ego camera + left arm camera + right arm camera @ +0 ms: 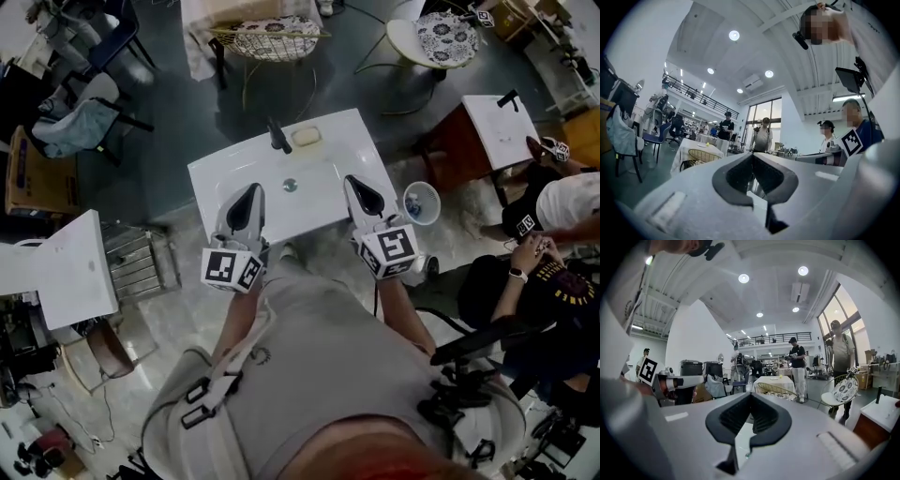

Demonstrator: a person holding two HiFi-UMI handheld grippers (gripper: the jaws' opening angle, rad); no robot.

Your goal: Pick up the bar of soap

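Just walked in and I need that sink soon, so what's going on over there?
A person stands at the white sink with a handheld gripper in each hand. The left gripper and the right gripper both hover over the basin, fingers closed and empty. The bar of soap lies untouched on the back rim beside the black faucet. Nothing has been picked up yet.
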